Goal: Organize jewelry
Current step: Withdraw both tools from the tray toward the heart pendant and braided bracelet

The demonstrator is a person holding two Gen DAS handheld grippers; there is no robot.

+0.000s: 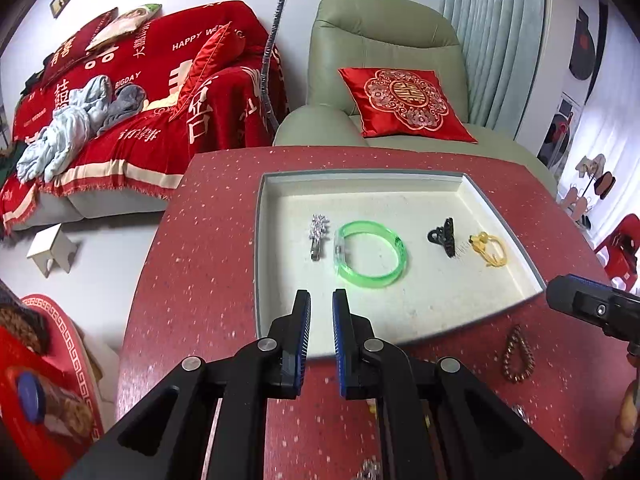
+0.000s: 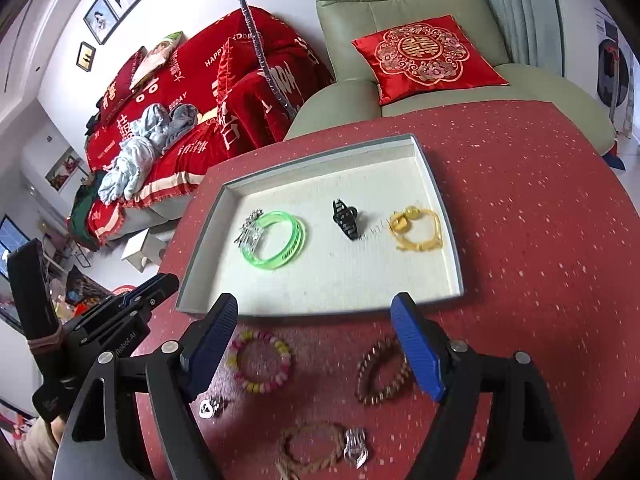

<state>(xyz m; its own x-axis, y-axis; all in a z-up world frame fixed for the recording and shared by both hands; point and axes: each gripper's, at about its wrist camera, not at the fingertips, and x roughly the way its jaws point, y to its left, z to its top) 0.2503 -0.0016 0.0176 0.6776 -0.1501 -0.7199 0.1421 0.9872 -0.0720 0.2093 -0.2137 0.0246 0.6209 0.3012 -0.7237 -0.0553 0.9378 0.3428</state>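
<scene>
A white tray [image 1: 404, 320] [image 2: 320, 288] sits on the red table. It holds a silver hair clip [image 1: 319, 232] [image 2: 249, 229], a green bangle [image 1: 372, 254] [image 2: 276, 244], a black claw clip [image 1: 443, 236] [image 2: 346, 218] and a yellow bracelet [image 1: 489, 246] [image 2: 416, 229]. On the table before the tray lie a pink and yellow bead bracelet [image 2: 262, 362], a brown bead bracelet [image 2: 382, 372] [image 1: 518, 354], a woven bracelet [image 2: 310, 446], a silver clip [image 2: 356, 448] and a small pendant [image 2: 212, 406]. My left gripper [image 1: 321, 312] [image 2: 150, 292] hovers over the tray's near edge, jaws slightly apart, empty. My right gripper [image 2: 316, 324] [image 1: 580, 300] is open above the loose bracelets.
A green armchair [image 1: 384, 64] with a red cushion [image 1: 404, 100] stands behind the table. A sofa with a red cover [image 1: 132, 108] is at left. A small white stool [image 1: 52, 248] stands on the floor. Red table surface [image 2: 540, 240] lies right of the tray.
</scene>
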